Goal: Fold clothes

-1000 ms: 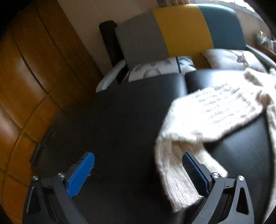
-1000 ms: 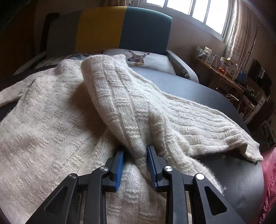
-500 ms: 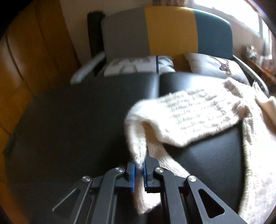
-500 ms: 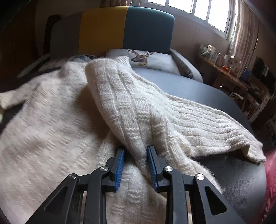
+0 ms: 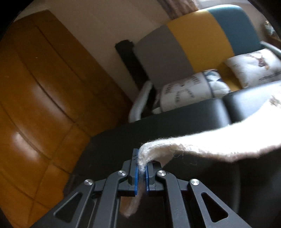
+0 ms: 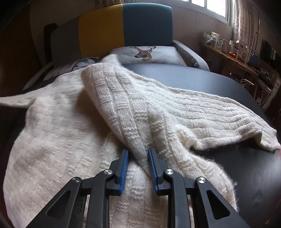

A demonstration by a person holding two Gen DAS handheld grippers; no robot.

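Partly blurred sleeve [image 5: 202,147], end hidden between fingers [image 5: 135,168]

Ahead of my right hand-held gripper [image 6: 137,157] the sweater [image 6: 70,126] lies across the worktop [image 6: 202,77], a fold of it between the pads. Sofa [image 6: 144,22] behind the worktop, two cushions [image 6: 149,54] on it. Shelf [image 6: 233,57] far right. Sweater cuff [image 5: 149,154] sits in my left hand-held gripper [image 5: 141,166]; wooden panelling [image 5: 35,91] to its left.

Background: sofa [image 6: 123,31] with grey, yellow and teal back panels; deer cushion [image 6: 149,55] and patterned cushion [image 5: 189,89] on its seat. Wooden door [image 5: 40,91] at left. Cluttered shelf [image 6: 233,52] under window [image 6: 217,7] at right.
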